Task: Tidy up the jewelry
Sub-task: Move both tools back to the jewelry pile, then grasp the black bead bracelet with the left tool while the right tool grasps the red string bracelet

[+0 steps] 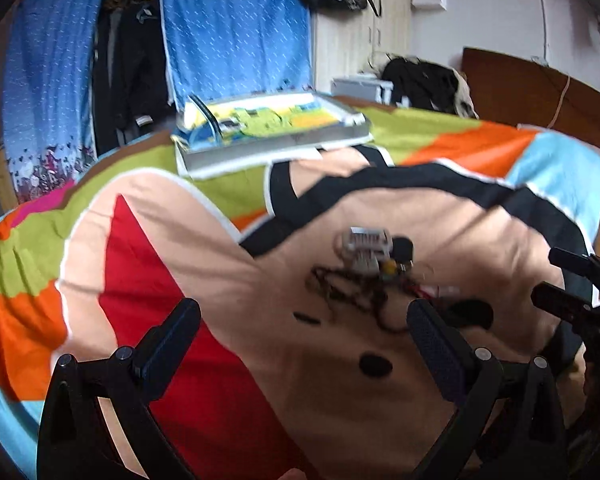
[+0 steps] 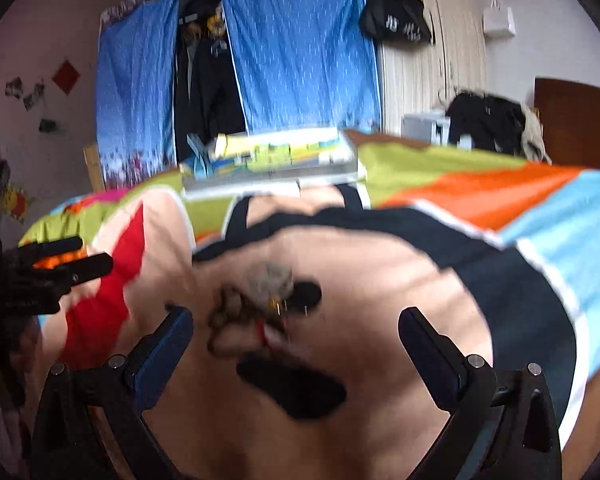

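A small heap of jewelry (image 1: 364, 276) lies on the bed's cartoon-print sheet: a grey watch-like band (image 1: 366, 246), dark beaded strings (image 1: 340, 292) and a red piece. It also shows, blurred, in the right wrist view (image 2: 256, 308). My left gripper (image 1: 304, 320) is open and empty, hovering just short of the heap. My right gripper (image 2: 296, 328) is open and empty, its jaws spread on either side of the heap from above. Each gripper shows at the edge of the other's view, the right one (image 1: 572, 284) and the left one (image 2: 64, 260).
A flat box with a clear lid (image 1: 272, 124) lies at the bed's far edge; it also shows in the right wrist view (image 2: 276, 156). Blue curtains (image 1: 236, 24) and hanging clothes are behind. A dark bag on a chair (image 1: 424, 80) and a wooden headboard (image 1: 540, 92) stand right.
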The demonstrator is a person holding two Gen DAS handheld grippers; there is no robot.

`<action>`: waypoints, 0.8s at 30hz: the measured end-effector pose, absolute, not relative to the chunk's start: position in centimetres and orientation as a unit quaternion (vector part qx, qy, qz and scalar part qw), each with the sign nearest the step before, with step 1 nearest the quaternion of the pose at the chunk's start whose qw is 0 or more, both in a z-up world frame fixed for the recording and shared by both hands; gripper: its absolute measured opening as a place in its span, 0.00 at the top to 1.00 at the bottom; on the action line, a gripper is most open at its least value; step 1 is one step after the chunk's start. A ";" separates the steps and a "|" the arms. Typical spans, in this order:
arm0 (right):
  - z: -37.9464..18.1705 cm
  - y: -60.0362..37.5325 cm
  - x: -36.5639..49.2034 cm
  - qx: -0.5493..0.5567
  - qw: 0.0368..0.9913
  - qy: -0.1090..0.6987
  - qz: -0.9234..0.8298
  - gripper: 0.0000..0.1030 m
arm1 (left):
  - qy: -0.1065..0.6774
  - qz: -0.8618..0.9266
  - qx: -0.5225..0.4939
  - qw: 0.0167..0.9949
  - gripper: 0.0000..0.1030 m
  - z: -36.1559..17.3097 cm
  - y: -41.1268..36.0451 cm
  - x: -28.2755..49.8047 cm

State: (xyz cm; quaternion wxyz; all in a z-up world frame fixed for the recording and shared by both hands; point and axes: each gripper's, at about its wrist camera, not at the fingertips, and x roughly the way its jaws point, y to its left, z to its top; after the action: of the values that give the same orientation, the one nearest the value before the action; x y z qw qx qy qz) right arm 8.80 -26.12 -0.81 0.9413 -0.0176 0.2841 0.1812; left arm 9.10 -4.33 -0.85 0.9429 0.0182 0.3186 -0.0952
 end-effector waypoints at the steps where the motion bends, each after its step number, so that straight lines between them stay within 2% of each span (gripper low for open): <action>1: -1.5 -26.5 8.7 -0.008 0.939 0.294 0.180 0.00 | 0.324 -0.098 0.018 0.941 0.02 -1.3 -4.3 8.9; 9: -4.5 -28.0 9.2 0.022 0.920 0.354 0.169 0.00 | 0.363 -0.130 0.022 0.922 0.02 -3.6 -5.4 9.8; 20: -5.6 -28.3 10.2 0.010 0.909 0.377 0.177 0.00 | 0.382 -0.165 0.029 0.909 0.03 -4.2 -6.0 12.4; 22: -5.5 -27.9 10.4 0.001 0.909 0.377 0.179 0.04 | 0.379 -0.176 0.028 0.908 0.08 -4.0 -6.1 12.9; 24: -5.5 -27.6 10.8 -0.006 0.908 0.376 0.182 0.10 | 0.382 -0.188 0.024 0.905 0.21 -4.0 -6.2 13.5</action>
State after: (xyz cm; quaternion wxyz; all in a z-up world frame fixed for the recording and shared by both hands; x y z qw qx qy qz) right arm 10.85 -27.64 -5.45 0.9084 -0.0061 0.3762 0.1825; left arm 13.52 -6.18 -3.98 0.9047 0.0241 0.3815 -0.1881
